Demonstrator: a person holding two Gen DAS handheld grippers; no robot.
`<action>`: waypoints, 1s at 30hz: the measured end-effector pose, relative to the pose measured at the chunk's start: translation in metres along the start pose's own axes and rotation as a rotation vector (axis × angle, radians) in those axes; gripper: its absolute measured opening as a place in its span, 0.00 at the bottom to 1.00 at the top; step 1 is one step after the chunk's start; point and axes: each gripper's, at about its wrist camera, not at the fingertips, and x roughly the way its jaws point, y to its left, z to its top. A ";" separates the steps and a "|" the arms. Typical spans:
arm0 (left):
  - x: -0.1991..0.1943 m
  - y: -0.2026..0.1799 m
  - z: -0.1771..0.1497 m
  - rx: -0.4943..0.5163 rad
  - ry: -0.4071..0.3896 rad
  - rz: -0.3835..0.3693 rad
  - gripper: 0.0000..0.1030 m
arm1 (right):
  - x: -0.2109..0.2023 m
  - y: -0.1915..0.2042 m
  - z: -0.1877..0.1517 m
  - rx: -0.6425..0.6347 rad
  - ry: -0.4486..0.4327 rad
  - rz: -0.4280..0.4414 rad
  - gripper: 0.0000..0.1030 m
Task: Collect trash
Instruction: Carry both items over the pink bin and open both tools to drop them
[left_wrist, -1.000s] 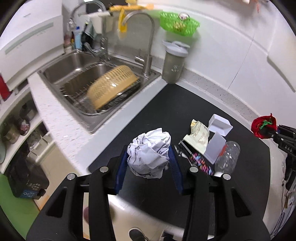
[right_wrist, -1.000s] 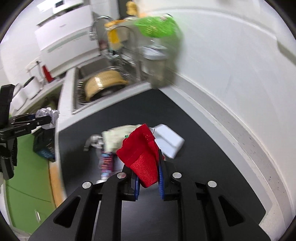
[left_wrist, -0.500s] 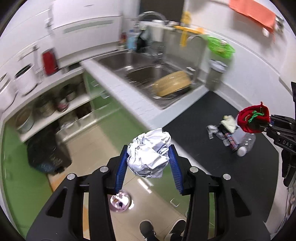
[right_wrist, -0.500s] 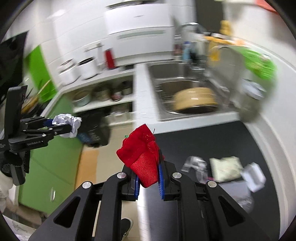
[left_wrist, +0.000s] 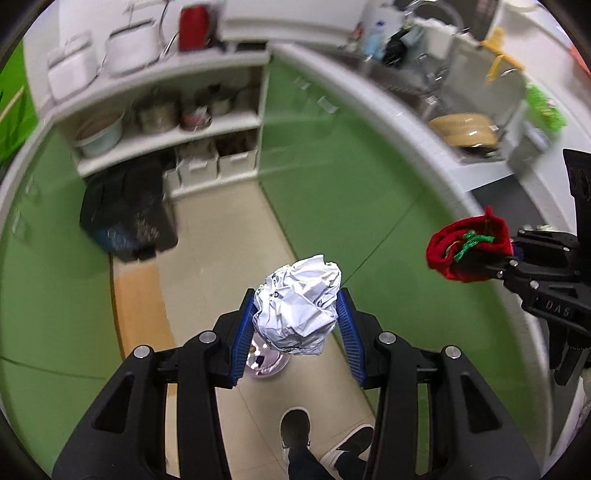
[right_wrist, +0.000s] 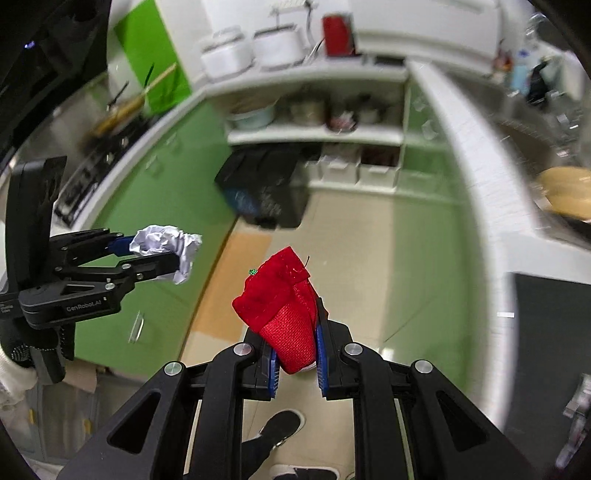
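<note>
My left gripper (left_wrist: 297, 314) is shut on a crumpled white paper ball (left_wrist: 299, 304) and holds it in the air over the kitchen floor. It also shows at the left of the right wrist view (right_wrist: 162, 245). My right gripper (right_wrist: 295, 347) is shut on a red cloth pouch (right_wrist: 286, 310), also in the air; in the left wrist view the pouch (left_wrist: 467, 249) shows at the right. A black trash bin (left_wrist: 129, 212) lined with a bag stands on the floor by the white shelves, ahead of both grippers (right_wrist: 267, 192).
Green cabinets (left_wrist: 55, 277) line both sides of the tiled floor (left_wrist: 221, 240). White shelves (left_wrist: 166, 136) hold pots and bowls. The sink with a yellow basket (left_wrist: 465, 129) is at the right on the counter. My shoes (left_wrist: 295, 432) are below. A small shiny object (left_wrist: 264, 362) lies on the floor.
Both grippers have swung away from the black counter mat and sink toward the floor and the trash bin. Each still holds its item.
</note>
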 end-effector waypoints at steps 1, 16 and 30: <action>0.016 0.010 -0.007 -0.020 0.013 -0.006 0.42 | 0.016 0.002 -0.003 -0.006 0.015 0.006 0.15; 0.262 0.100 -0.119 -0.144 0.195 -0.050 0.42 | 0.265 -0.029 -0.071 0.014 0.209 0.043 0.15; 0.354 0.134 -0.163 -0.194 0.225 -0.026 0.93 | 0.367 -0.032 -0.112 0.018 0.289 0.086 0.15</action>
